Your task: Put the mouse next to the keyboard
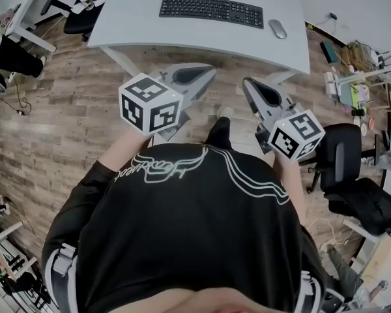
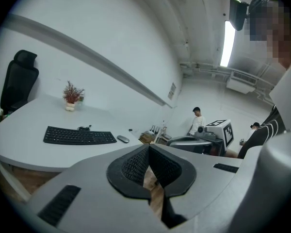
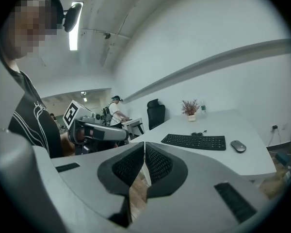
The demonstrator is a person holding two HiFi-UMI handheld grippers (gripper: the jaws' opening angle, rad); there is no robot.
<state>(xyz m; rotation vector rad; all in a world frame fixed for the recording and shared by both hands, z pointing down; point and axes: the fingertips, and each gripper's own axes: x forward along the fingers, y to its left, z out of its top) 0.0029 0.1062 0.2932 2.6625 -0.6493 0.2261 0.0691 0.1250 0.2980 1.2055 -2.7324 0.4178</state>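
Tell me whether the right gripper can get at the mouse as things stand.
Probably yes, after a step forward: the mouse lies uncovered on the desk, right of the keyboard. The right gripper hangs short of the desk, jaws shut and empty.

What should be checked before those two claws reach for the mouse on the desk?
1. Mouse in sight on the desk: ok.
2. Mouse lying right of the keyboard, small gap: ok.
3. Left gripper empty: ok, jaws together.
4. Right gripper empty: ok, jaws together.
5. Jaws open for a grab: not ok.
6. Grippers over the desk: not ok, both short of its edge.
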